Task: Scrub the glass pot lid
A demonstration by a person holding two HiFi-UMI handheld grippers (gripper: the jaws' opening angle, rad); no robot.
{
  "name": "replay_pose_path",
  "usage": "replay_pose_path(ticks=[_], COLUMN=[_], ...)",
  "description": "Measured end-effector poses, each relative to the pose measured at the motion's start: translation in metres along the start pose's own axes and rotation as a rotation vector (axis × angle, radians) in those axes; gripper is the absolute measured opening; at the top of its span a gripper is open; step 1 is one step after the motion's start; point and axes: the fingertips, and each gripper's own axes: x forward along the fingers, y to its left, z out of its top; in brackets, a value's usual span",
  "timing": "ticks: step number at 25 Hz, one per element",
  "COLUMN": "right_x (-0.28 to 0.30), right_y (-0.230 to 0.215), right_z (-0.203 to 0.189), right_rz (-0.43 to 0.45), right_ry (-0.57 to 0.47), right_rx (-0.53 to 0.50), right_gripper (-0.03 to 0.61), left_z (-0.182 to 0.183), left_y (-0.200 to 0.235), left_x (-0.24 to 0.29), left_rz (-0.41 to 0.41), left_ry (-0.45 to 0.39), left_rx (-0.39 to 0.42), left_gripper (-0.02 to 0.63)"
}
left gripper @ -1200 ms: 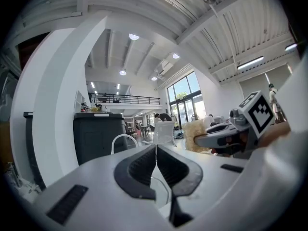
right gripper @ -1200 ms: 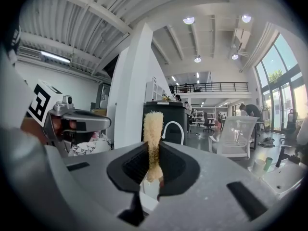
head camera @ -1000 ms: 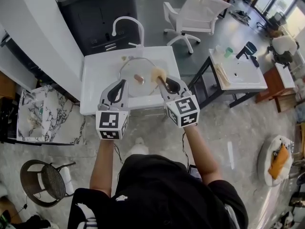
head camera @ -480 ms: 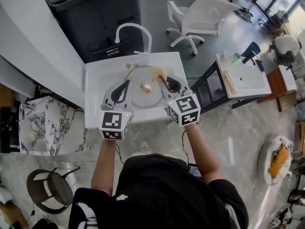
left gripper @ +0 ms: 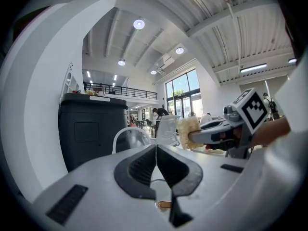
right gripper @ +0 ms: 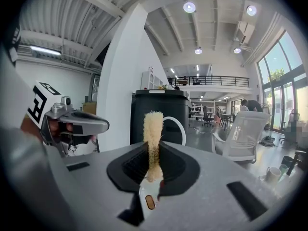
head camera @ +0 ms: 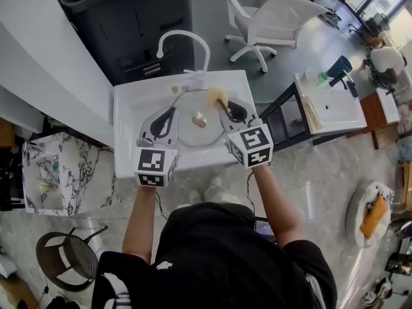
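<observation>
You're squeezing a soft scrubber (right gripper: 153, 129) in right gripper (right gripper: 154, 150) fingers, left gripper (left gripper: 155, 150) clenched empty beside the probably slick, fragile glass pot lid (head camera: 192, 136); grab its knob (head camera: 199, 119).

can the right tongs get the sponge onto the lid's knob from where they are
Probably yes. The right tongs hold the sponge at the far right rim of the glass lid. The knob sits bare at its middle with nothing between, and the left tongs sit at the left rim, aside.

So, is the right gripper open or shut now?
Shut. The right gripper pinches the pale yellow fibrous scrubber between its black jaws; the scrubber sticks up past them.
</observation>
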Motion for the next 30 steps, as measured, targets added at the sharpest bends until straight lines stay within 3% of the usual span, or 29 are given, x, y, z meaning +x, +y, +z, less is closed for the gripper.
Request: replay_pose_path(ticks=[13,30], right_x=[0.043,0.115], right_y=[-0.024,-0.078], right_z=[-0.016,-0.086], right_rz=[0.032,0.107], right_ry=[0.037,0.195], right_rx=[0.011,0.066], right_gripper=[0.025,0.025], left_z=[-0.024,-0.099], left_y=[0.014,0.027], left_x=[0.044,0.131], left_rz=[0.006,0.016], left_ry=[0.053,0.236], left_rx=[0.011,-0.022], left_gripper=[0.006,0.006])
